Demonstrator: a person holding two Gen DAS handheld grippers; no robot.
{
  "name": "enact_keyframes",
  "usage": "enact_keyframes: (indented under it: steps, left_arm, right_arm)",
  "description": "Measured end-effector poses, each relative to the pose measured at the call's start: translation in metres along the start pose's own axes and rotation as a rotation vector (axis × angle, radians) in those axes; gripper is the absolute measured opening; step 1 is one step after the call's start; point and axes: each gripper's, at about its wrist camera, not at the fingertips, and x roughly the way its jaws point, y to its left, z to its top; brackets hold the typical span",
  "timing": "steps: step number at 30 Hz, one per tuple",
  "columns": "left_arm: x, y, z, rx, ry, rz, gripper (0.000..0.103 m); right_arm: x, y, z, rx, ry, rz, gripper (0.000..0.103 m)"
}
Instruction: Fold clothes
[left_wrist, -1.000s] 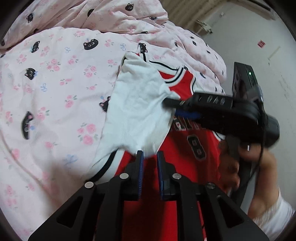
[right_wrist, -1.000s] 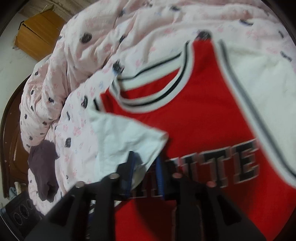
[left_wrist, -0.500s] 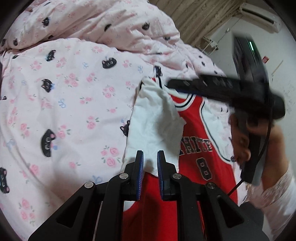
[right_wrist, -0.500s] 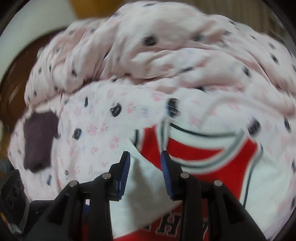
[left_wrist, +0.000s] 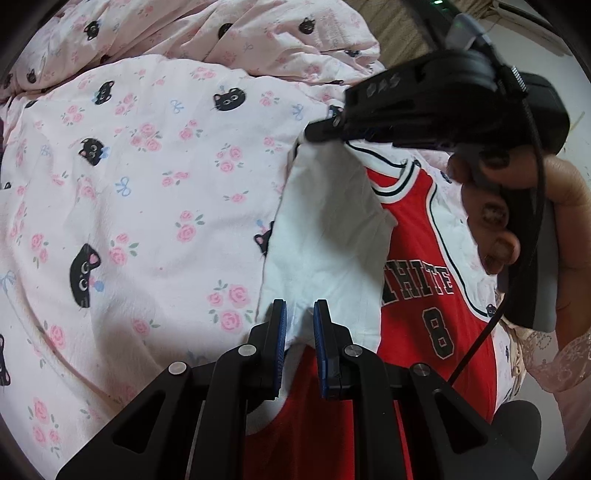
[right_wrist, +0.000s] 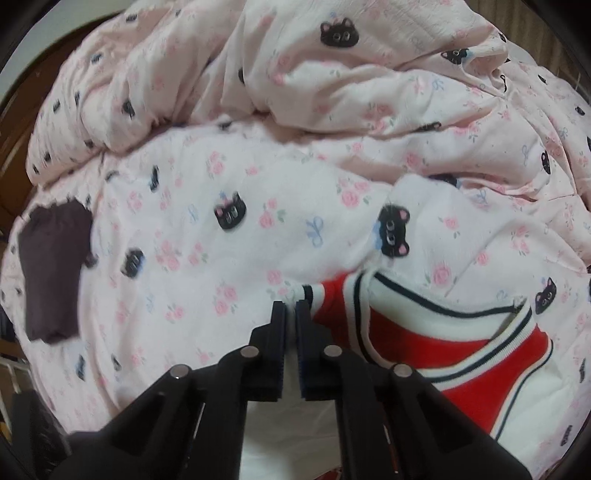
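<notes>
Fingers (left_wrist: 322, 325) pinch red jersey (left_wrist: 417, 295), white sleeve folded inward.

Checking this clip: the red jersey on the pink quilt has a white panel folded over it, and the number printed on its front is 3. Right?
Not quite. In the left wrist view the red jersey shows the number 8 below its lettering, not 3. The rest stands: it lies on the pink quilt with the white panel folded over it.

One jersey (left_wrist: 413, 306), one dark garment (right_wrist: 51, 269), one duvet (left_wrist: 147, 192), two grippers (left_wrist: 299, 317) (right_wrist: 290, 314)
</notes>
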Motion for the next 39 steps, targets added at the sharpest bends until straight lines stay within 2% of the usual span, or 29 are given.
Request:
enact_keyframes:
  steps: [4, 6, 12, 16, 21, 24, 29, 31, 35, 39]
  left_arm:
    - [0.001, 0.002, -0.002, 0.002, 0.011, 0.022, 0.013]
    - [0.003, 0.002, -0.002, 0.003, 0.015, 0.026, 0.013]
    - [-0.009, 0.002, 0.0, -0.002, -0.034, -0.013, 0.012]
    - [-0.015, -0.001, 0.003, 0.005, -0.068, -0.045, 0.013]
    - [-0.002, -0.014, 0.0, 0.062, -0.025, -0.017, 0.013]
    - [0.008, -0.016, -0.003, 0.067, 0.001, 0.005, 0.012]
    - [0.007, -0.018, -0.004, 0.077, -0.005, 0.01, 0.013]
    - [0.001, -0.019, -0.003, 0.076, -0.025, -0.004, 0.013]
    - [-0.015, -0.029, -0.002, 0.112, -0.104, -0.054, 0.013]
    - [-0.024, -0.042, -0.002, 0.159, -0.153, -0.057, 0.016]
  right_arm:
    - [-0.009, -0.005, 0.011, 0.032, -0.069, -0.008, 0.001]
    - [-0.005, -0.01, 0.015, 0.051, -0.052, 0.0, 0.001]
    - [-0.015, -0.015, 0.01, 0.041, -0.076, 0.034, 0.002]
    - [-0.033, -0.012, -0.007, -0.032, -0.112, 0.093, 0.003]
    - [-0.021, -0.003, -0.031, -0.116, -0.04, 0.134, 0.003]
    - [0.001, -0.006, -0.043, -0.11, 0.008, 0.067, 0.003]
    - [0.008, -0.022, -0.055, -0.048, -0.002, 0.09, 0.003]
    - [0.008, -0.029, -0.06, -0.023, -0.011, 0.102, 0.005]
    - [-0.042, -0.058, -0.072, 0.036, -0.124, 0.139, 0.032]
    - [-0.091, -0.109, -0.095, 0.105, -0.201, 0.077, 0.036]
